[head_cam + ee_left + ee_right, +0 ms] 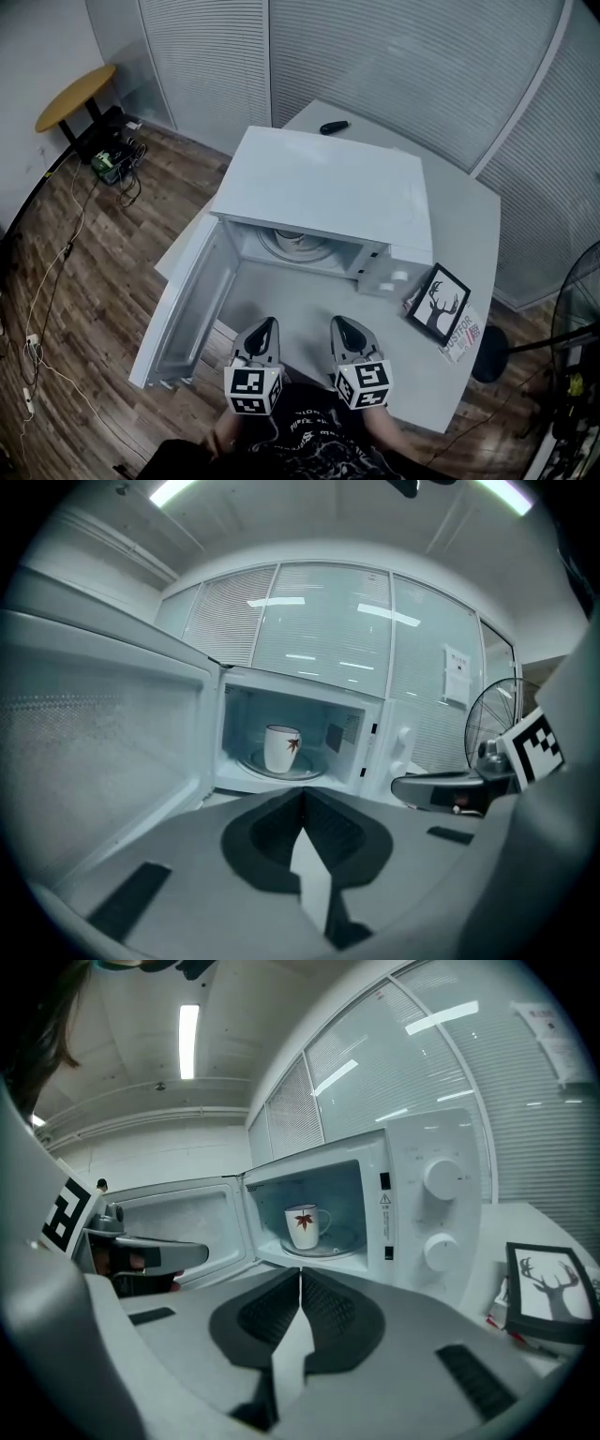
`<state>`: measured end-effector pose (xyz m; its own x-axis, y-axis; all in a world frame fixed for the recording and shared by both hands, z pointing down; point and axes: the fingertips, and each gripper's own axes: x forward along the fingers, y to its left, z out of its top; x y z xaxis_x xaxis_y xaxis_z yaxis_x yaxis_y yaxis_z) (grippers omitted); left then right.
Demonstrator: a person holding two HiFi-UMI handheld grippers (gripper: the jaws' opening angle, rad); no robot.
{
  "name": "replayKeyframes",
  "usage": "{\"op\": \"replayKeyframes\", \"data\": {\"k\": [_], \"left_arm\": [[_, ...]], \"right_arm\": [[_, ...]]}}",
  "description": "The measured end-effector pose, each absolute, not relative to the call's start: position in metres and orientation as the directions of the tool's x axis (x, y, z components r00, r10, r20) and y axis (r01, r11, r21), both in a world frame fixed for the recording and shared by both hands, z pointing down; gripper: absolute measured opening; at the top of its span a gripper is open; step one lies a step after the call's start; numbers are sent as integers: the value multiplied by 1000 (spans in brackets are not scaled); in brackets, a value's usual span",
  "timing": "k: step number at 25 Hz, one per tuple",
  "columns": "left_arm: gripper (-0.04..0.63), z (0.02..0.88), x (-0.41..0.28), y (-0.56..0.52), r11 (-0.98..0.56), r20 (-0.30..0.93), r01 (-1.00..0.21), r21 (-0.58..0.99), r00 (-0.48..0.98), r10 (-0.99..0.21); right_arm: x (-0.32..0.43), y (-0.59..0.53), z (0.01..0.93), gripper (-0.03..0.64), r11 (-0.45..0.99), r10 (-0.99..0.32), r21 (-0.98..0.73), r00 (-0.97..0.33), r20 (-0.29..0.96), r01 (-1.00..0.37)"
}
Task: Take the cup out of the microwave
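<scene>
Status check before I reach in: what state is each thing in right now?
Microwave door: swung wide open.
Cup: upright on the plate inside the microwave, not held.
Left gripper: jaws shut, empty.
Right gripper: jaws shut, empty.

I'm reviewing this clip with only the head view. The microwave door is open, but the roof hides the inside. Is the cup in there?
Observer: Yes, the cup stands upright on the turntable inside the microwave.
Operator: Which way does its handle point?
Observer: In the right gripper view it points toward the side with the knobs.
Operator: Are the grippers holding anything?
Observer: No. The left gripper and right gripper are both shut, jaws together with nothing between them, outside the cavity.
</scene>
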<state>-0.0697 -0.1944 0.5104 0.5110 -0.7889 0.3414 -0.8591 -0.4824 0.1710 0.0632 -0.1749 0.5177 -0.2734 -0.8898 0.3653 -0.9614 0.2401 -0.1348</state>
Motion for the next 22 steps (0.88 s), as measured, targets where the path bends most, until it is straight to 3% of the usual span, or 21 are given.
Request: {"op": "replayKeyframes", "data": {"k": [8, 11, 22], "left_arm": [[6, 509, -87, -208, -507, 336, -845, 170, 534, -776], [6, 509, -91, -209, -509, 342, -843, 174, 537, -771], [6, 513, -99, -209, -493, 352, -850, 184, 525, -775]], "right_arm": [[42, -201, 518, 10, 263, -873, -139, -297, 388, -955], [37, -212, 514, 131, 269, -873, -154, -308, 379, -951], [26, -254, 495, 268, 315, -882, -145, -346, 320, -938]]}}
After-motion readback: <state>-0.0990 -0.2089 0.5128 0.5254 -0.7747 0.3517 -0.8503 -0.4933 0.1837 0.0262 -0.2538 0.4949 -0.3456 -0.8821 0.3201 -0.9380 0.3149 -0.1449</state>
